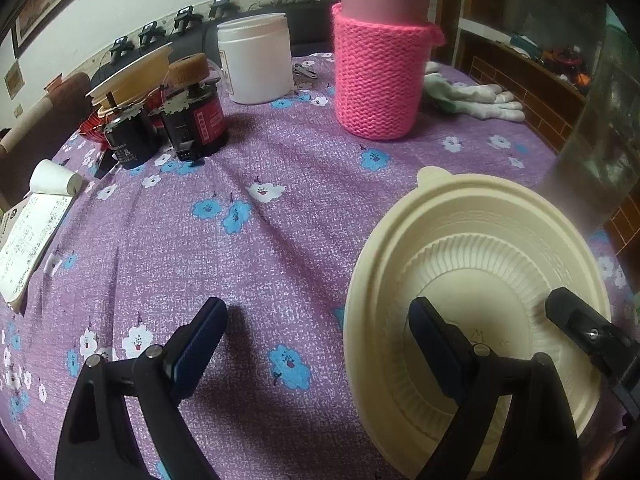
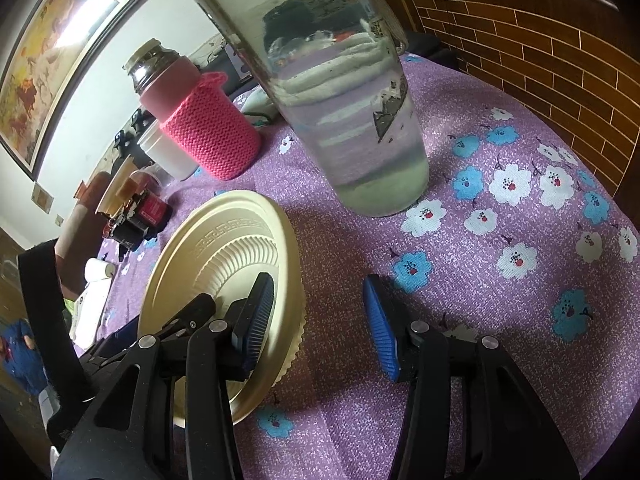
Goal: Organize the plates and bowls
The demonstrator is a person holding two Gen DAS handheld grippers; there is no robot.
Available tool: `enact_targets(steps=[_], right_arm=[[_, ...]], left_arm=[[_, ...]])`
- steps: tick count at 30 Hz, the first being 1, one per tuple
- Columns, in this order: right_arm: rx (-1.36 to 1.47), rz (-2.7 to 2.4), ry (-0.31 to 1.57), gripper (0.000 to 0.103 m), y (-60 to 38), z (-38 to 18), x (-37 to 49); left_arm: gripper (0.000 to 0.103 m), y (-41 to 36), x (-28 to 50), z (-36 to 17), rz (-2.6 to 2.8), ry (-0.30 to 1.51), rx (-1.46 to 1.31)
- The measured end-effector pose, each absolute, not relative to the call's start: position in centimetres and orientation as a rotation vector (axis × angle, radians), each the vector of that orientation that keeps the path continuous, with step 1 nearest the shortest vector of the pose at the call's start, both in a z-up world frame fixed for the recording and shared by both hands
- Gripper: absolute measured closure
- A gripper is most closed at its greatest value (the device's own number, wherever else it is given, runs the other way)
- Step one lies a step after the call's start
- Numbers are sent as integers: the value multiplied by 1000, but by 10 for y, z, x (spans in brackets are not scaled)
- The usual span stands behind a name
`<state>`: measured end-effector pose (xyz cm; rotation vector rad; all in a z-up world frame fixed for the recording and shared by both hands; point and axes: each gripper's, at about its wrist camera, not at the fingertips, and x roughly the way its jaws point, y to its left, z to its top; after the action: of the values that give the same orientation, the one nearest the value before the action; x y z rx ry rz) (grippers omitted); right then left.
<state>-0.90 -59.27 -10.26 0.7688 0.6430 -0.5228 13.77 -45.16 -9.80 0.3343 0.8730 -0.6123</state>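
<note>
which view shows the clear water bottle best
The right wrist view: the clear water bottle stands large at centre, its base on the purple tablecloth and the water inside plain. The left wrist view catches only a blurred, see-through sliver of it at the right edge.

A framed painting (image 2: 60,60) hangs on the white wall (image 2: 104,96); brick-patterned panelling (image 2: 540,60) stands opposite.

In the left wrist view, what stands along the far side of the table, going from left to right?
Rolled white paper → two dark jars with red labels → white plastic tub → flask in a pink knitted sleeve → pale gloves. The cream stacked plates behind the jars overlap them, so I leave those out.
</note>
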Motion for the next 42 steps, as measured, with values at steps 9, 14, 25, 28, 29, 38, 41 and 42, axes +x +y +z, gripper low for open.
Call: enact_targets(steps=[9,14,25,28,29,38,41,42], right_arm=[[724,-539,639,57,-589,-103,-5],[709,-541,640,57,-588,-103,-4],[706,-542,640,57,-587,-103,-3],[705,-542,641,57,-588,-103,-3],[706,-542,640,57,-587,-103,-3],[705,-541,641,57,-588,-104,-3],[708,-540,640,57,-588,-104,-3],[705,-541,641,57,-588,-103,-3]], left_arm=[[10,-451,139,-98,-611,867,336],[10,-451,139,-98,-610,868,334],[10,-452,140,-98,-611,872,330],[10,-452,140,-99,-611,873,329],[10,-452,140,-99,-611,873,329],[10,-452,140,-99,-611,875,327],[10,-452,140,-99,-610,874,327],[10,-452,140,-99,-610,873,327]])
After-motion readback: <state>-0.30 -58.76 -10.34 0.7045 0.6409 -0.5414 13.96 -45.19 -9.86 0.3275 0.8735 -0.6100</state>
